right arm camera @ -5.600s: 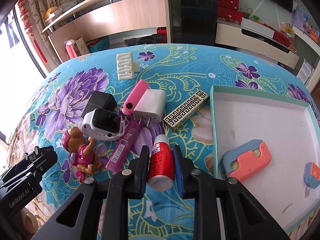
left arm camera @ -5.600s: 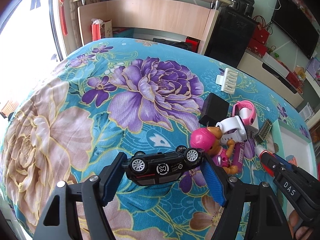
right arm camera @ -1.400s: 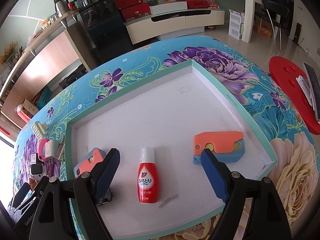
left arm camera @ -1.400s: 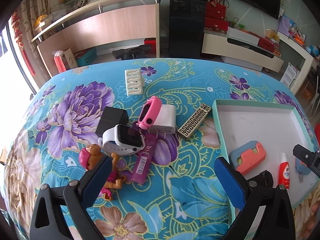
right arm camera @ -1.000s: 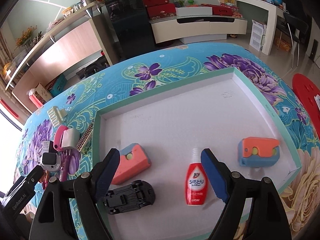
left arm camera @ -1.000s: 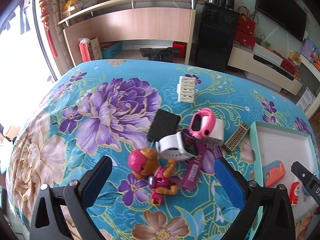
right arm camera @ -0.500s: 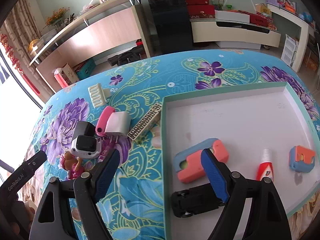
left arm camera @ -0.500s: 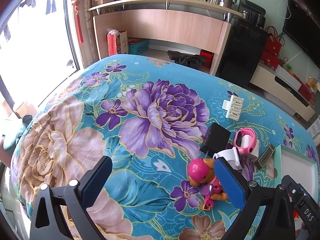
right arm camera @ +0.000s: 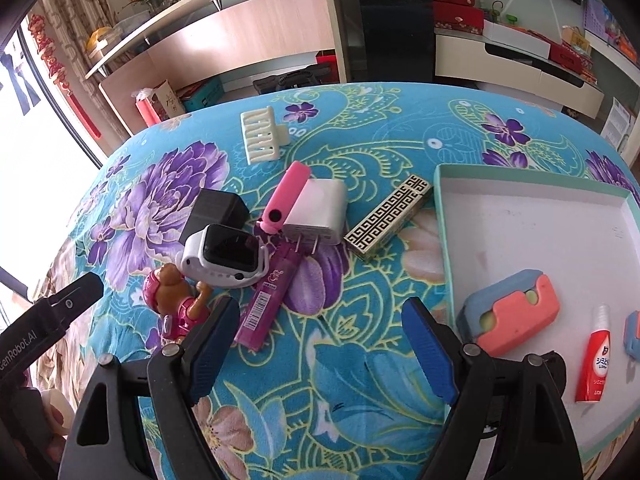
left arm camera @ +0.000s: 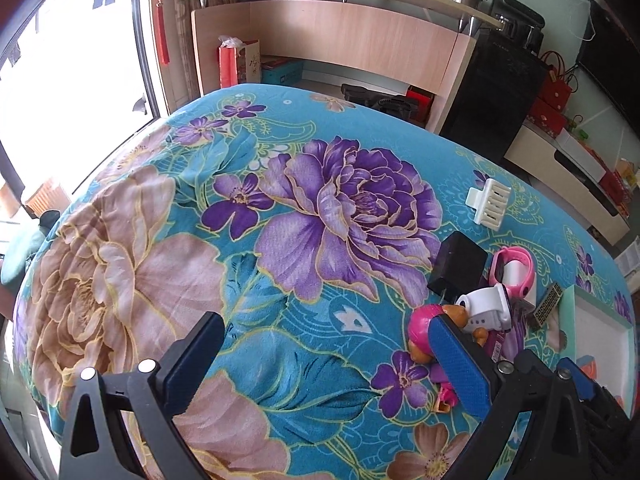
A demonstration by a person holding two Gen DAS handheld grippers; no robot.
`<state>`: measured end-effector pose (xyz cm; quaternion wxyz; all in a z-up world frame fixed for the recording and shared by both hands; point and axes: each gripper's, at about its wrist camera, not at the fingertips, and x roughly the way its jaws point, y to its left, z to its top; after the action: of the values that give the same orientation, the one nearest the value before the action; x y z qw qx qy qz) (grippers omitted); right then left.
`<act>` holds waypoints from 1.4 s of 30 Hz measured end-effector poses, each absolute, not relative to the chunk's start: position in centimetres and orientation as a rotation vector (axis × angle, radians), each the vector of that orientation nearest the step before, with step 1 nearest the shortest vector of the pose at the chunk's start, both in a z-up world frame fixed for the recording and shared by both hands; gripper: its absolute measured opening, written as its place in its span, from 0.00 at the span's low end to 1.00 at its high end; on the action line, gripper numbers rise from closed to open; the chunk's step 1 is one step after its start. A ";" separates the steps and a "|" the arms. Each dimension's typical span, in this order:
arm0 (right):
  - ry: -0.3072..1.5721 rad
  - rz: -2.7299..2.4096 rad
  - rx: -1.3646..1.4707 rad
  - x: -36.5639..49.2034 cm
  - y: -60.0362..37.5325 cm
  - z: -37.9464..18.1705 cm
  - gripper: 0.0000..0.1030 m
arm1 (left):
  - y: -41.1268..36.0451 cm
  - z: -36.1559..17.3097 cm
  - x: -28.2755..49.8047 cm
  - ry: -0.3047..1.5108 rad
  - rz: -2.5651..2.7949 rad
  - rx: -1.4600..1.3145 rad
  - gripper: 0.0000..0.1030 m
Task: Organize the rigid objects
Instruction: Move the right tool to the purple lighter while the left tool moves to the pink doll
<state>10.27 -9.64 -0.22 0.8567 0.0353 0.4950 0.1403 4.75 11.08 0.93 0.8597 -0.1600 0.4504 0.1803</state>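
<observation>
right wrist — right claw [right arm camera: 320, 340] wide, nr tray [right arm camera: 442, 216] edge

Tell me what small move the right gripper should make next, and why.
Probably ease the right gripper forward and down over the purple tube. The gripper is open and empty, the tube lies on the cloth just ahead of its left finger, and the tray already holds sorted pieces, so the pile is what remains.
</observation>
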 end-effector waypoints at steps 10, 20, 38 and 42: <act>1.071 0.317 0.031 10.6 -8.0 -1.8 0.81 | 9.5 -0.5 5.8 0.994 0.322 -0.310 1.00; 1.094 0.295 0.080 10.9 -9.6 -2.2 0.81 | 7.6 -1.1 7.1 1.007 0.238 -0.321 1.00; 1.098 0.290 0.060 10.9 -9.6 -2.3 0.81 | 7.1 -2.1 8.9 1.032 0.229 -0.282 1.00; 1.098 0.290 0.058 10.9 -9.7 -2.3 0.81 | 7.5 -2.2 8.8 1.026 0.229 -0.295 0.83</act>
<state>10.87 -9.66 -2.30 0.8426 0.0276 0.5200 0.1374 8.82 7.47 -2.19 0.8547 -0.1404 0.4877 0.1089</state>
